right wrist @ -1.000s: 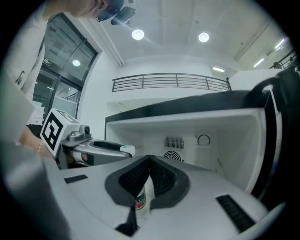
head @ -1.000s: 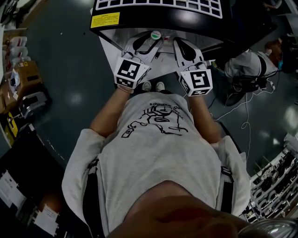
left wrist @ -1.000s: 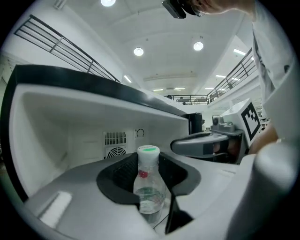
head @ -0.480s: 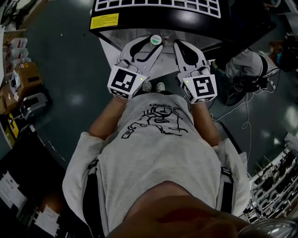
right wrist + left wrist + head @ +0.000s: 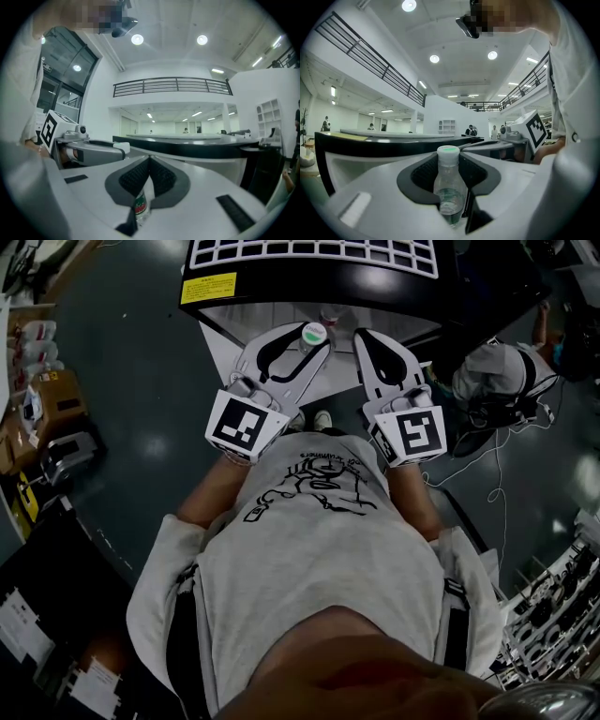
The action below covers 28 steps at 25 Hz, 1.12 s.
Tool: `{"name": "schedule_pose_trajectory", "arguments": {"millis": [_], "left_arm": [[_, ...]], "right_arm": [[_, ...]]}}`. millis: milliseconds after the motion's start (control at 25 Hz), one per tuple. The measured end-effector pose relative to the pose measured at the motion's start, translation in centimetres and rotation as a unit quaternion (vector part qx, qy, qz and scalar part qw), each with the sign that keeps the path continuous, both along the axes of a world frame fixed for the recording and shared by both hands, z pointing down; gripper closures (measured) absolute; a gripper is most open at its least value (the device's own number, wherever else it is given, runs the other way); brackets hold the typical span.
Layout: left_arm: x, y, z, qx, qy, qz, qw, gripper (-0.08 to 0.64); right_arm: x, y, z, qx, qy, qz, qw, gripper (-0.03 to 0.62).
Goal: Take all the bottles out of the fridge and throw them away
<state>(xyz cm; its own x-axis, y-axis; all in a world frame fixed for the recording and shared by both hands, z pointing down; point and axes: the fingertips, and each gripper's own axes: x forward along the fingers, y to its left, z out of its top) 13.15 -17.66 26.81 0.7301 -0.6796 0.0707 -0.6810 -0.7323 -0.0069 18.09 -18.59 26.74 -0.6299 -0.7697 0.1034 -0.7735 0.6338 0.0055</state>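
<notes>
Head view, far left: cartons (image 5: 42, 390) on the dark floor (image 5: 141, 343). Top centre is the fridge (image 5: 281, 282), black-topped, with a yellow label (image 5: 210, 286) on its left front edge. The left gripper (image 5: 298, 337) is held out level in front of the fridge, its marker cube (image 5: 246, 426) near the wearer's grey shirt (image 5: 319, 549). In the left gripper view the jaws are spread part-way and pinch a bottle (image 5: 449, 185) by its sides: clear plastic, upright, a little liquid in the lower half. The pads hold its body and its neck stands clear above them. Its white cap (image 5: 314, 333) with a green top shows between the jaw tips from above, so the bottle is in the left gripper, in front of the fridge. Just to the right is the right gripper (image 5: 373, 337), parallel to the left and apart from it. In the right gripper view its jaws are pressed together, pads meeting at the tips. Through the slit under the pads shows a sliver of a second bottle (image 5: 140, 206) with a red-and-green label. It looks to sit beyond the jaws rather than in them, but the view is too narrow to be sure. Far right, another person (image 5: 497, 371) is by the fridge's corner.
</notes>
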Motion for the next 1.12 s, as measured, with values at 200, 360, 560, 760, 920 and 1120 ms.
{"name": "schedule_pose_trajectory", "arguments": {"millis": [200,360,560,760,920,1120], "left_arm": [[0.2,0.5,-0.2,-0.015,0.006,-0.002,0.9999,0.417],[0.5,0.6,-0.6,-0.006,0.006,-0.005,1.0000,0.417],[0.7,0.9,-0.8,-0.001,0.003,-0.005,1.0000,0.417],[0.9,1.2,-1.2,0.000,0.005,-0.021,0.9998,0.417],[1.3,1.5,-1.2,0.002,0.009,-0.032,0.9995,0.417],[1.5,2.2,-1.3,0.003,0.011,-0.050,0.9987,0.417]], "right_arm": [[0.2,0.4,-0.3,0.001,0.002,-0.001,1.000,0.583],[0.5,0.6,-0.5,0.004,0.001,-0.006,1.000,0.583],[0.7,0.8,-0.7,0.001,0.001,-0.013,1.000,0.584],[1.1,1.1,-1.0,0.004,0.003,-0.025,1.000,0.583],[1.5,1.3,-1.0,0.008,0.006,-0.039,0.999,0.583],[1.9,1.9,-0.8,0.006,0.006,-0.055,0.998,0.584]]}}
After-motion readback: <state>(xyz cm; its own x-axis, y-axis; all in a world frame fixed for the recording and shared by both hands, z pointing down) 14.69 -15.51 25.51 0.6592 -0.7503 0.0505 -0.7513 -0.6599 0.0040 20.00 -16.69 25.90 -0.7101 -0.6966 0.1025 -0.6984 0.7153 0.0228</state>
